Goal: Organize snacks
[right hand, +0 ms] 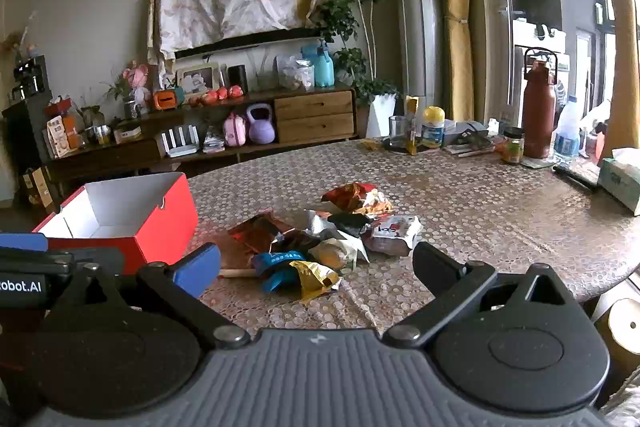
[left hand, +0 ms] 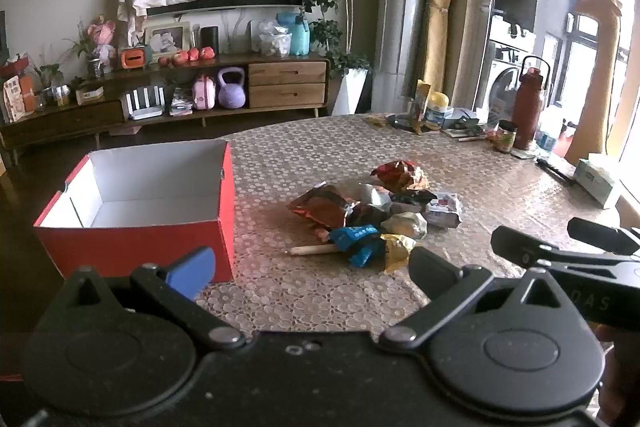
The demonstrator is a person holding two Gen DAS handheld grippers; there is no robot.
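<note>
Snacks (left hand: 374, 217) heaped at frame centre on the table (left hand: 500, 183), red box (left hand: 136, 211) at left, both grippers low in frame with nothing held.

Left gripper (left hand: 312, 269): fingers spread wide, nothing between them, short of the pile. Right gripper (right hand: 316, 269): fingers likewise spread, bare, near edge of the pile just past its tips. Box open-topped, white inside, apart from the heap. Blue packet (right hand: 278, 265) and gold packet (right hand: 314, 277) nearest the right gripper; red packet (right hand: 354, 197) at the far side. Maroon bottle (right hand: 538, 113) upper right.
</note>
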